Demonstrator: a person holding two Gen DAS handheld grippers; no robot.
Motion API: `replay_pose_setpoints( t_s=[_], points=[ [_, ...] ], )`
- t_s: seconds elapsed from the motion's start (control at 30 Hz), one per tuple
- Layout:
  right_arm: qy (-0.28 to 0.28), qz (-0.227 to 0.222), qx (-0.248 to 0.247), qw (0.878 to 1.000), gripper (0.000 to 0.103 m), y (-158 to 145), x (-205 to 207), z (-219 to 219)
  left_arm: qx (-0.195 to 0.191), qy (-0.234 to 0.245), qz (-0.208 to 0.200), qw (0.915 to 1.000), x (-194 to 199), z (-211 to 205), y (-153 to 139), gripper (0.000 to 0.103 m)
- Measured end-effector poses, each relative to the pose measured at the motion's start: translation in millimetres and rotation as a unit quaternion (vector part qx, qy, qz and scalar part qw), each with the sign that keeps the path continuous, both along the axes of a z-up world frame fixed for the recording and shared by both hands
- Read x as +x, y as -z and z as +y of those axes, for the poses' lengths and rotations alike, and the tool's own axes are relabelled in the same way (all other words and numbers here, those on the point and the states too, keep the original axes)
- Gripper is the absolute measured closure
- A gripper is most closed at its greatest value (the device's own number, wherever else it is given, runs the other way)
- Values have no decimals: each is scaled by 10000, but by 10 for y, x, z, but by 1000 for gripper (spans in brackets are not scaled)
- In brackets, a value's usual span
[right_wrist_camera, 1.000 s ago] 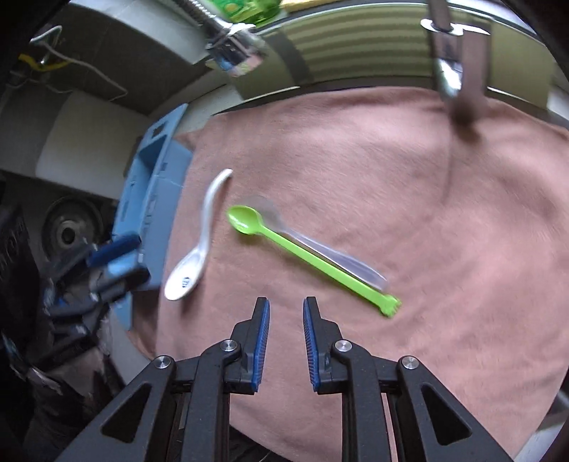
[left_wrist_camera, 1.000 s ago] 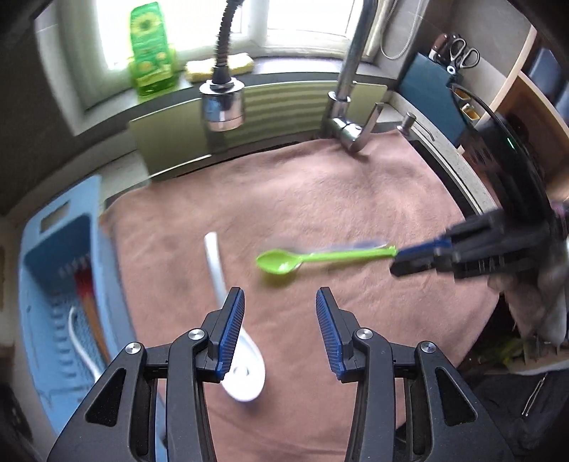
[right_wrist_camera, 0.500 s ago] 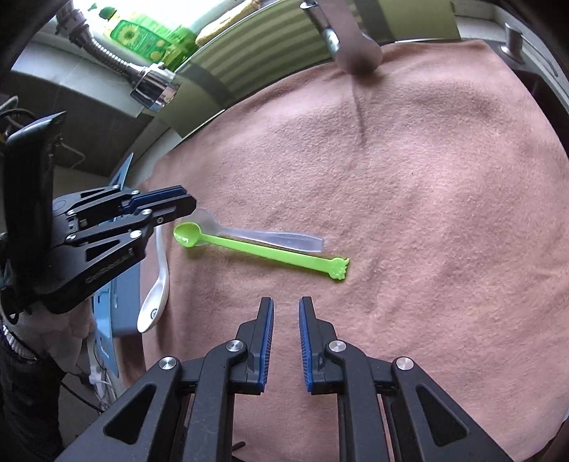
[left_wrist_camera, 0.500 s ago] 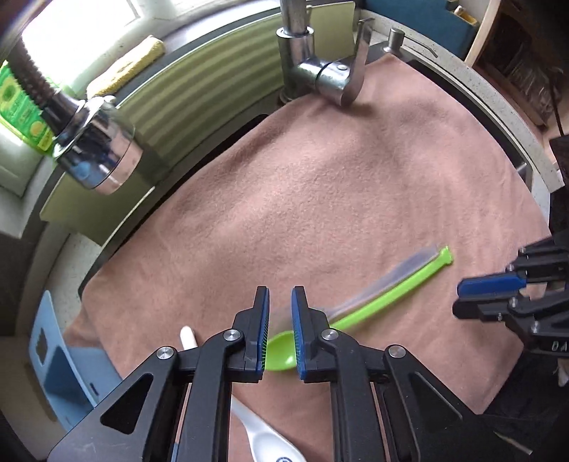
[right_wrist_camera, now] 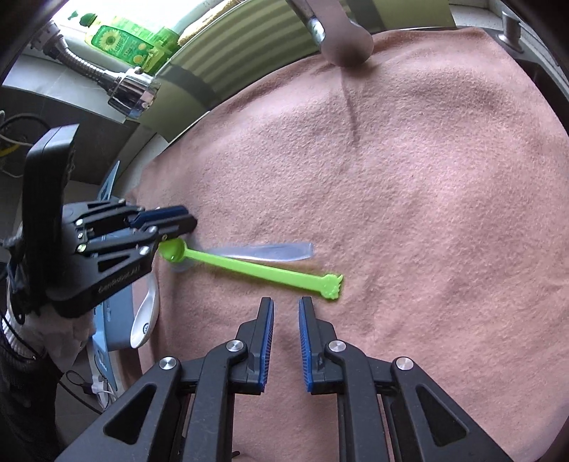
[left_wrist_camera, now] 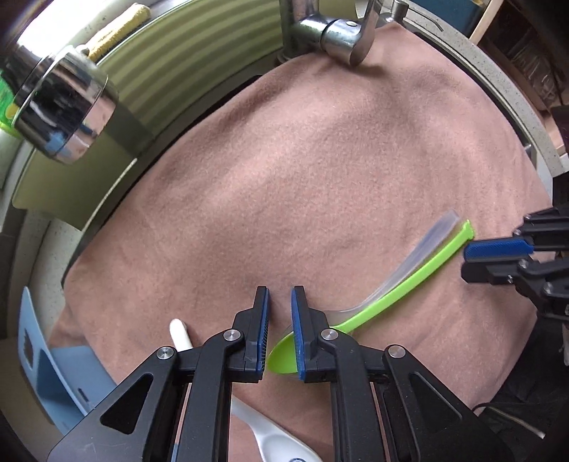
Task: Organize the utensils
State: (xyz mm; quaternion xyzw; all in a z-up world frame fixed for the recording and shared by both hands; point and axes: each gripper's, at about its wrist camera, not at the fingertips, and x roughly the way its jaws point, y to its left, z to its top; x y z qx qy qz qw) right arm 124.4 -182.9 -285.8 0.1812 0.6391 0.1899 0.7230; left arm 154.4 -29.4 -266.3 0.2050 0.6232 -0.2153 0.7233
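Observation:
A green plastic spoon (left_wrist_camera: 409,284) (right_wrist_camera: 266,272) lies on the brown cloth (left_wrist_camera: 320,160) with a clear plastic spoon (left_wrist_camera: 426,241) (right_wrist_camera: 270,250) alongside it. My left gripper (left_wrist_camera: 279,295) (right_wrist_camera: 192,221) points straight down at the cloth just beyond the green bowl. Its jaws stand nearly together with nothing between them. A white ceramic spoon (left_wrist_camera: 277,440) (right_wrist_camera: 144,320) lies partly hidden under that gripper, by the cloth's left edge. My right gripper (right_wrist_camera: 286,302) (left_wrist_camera: 464,261) hovers shut and empty just short of the green spoon's handle end.
A blue tray (left_wrist_camera: 64,376) (right_wrist_camera: 117,320) stands beyond the cloth's left edge. The tap (left_wrist_camera: 338,32) and its chrome spray head (left_wrist_camera: 60,113) (right_wrist_camera: 131,94) hang over the far side. A green soap bottle (right_wrist_camera: 121,42) stands on the sill.
The left gripper's jaws closed from wide apart to nearly together, and it moved down and right over the green spoon's bowl. The right gripper sank toward that spoon's handle end.

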Motion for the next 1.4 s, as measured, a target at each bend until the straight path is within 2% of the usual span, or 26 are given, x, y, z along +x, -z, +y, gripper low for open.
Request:
replay_pose_setpoints(
  t_s=[0.2, 0.3, 0.4, 0.7, 0.8, 0.93, 1.13, 1.2, 1.27, 1.4],
  points=[
    [-78, -62, -137, 9999, 90, 3, 113, 1, -227, 49, 180, 9996, -220, -36, 14, 92],
    [-168, -101, -217, 9996, 90, 1, 172, 27, -498, 4, 294, 9983, -386, -70, 1, 92],
    [-280, -151, -296, 9991, 90, 5, 239, 75, -608, -40, 285, 9977, -536, -125, -3, 95],
    [-624, -307, -515, 9962, 90, -10, 398, 255, -1020, -409, 170, 9938, -989, -344, -53, 95],
    [-737, -372, -454, 9955, 90, -16, 434, 340, -1299, -773, 90, 9885, -1077, -316, -62, 95],
    [-791, -482, -269, 9953, 90, -64, 418, 398, -1889, -1288, 46, 9735, -1203, -272, -77, 95],
    [-661, -311, -52, 9973, 90, -150, 135, 286, -2011, -1798, -264, 9626, -1570, 12, -213, 94],
    [-653, -253, 12, 9975, 90, -172, 44, 282, -2008, -1864, -372, 9610, -1644, 82, -296, 91],
    [-631, -214, 18, 9978, 90, -183, -31, 292, -1844, -1828, -525, 9643, -1753, 340, -420, 91],
    [-623, -104, 20, 9980, 90, -155, -85, 376, -1556, -1756, -668, 9698, -1822, 420, -508, 90]
  ],
)
